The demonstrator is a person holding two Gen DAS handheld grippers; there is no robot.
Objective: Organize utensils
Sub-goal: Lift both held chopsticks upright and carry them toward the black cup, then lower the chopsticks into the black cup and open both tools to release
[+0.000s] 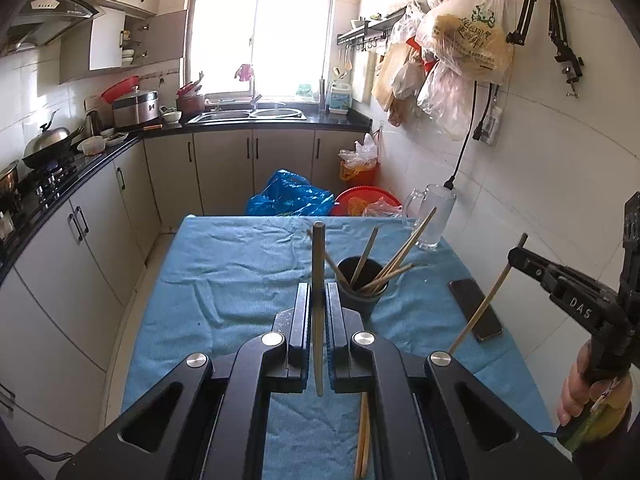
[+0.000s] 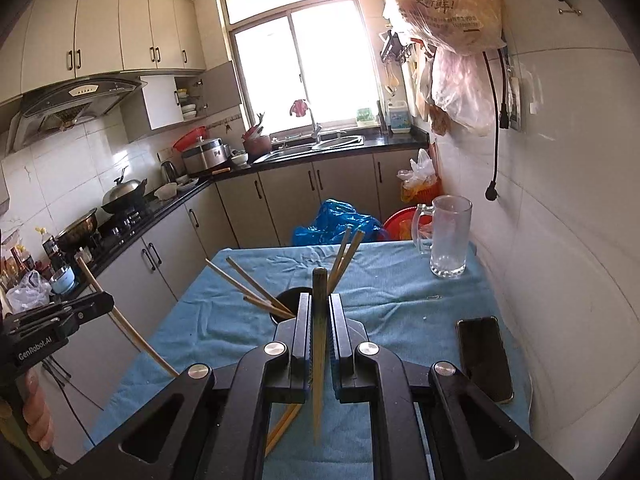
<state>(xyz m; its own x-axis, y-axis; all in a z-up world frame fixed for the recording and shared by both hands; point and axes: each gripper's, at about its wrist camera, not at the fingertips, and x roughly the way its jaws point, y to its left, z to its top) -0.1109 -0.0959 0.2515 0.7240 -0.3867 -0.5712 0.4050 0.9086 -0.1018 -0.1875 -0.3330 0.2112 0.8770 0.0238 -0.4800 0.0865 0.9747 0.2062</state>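
Left gripper and right gripper each clamp a chopstick near the cup on the table.

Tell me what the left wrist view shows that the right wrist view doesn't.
Only the left wrist view: the right gripper from outside, clamped on a chopstick.
Only the right wrist view: the left gripper from outside, clamped on its chopstick.
Both: the black holder with chopsticks, glass mug, phone, blue cloth.
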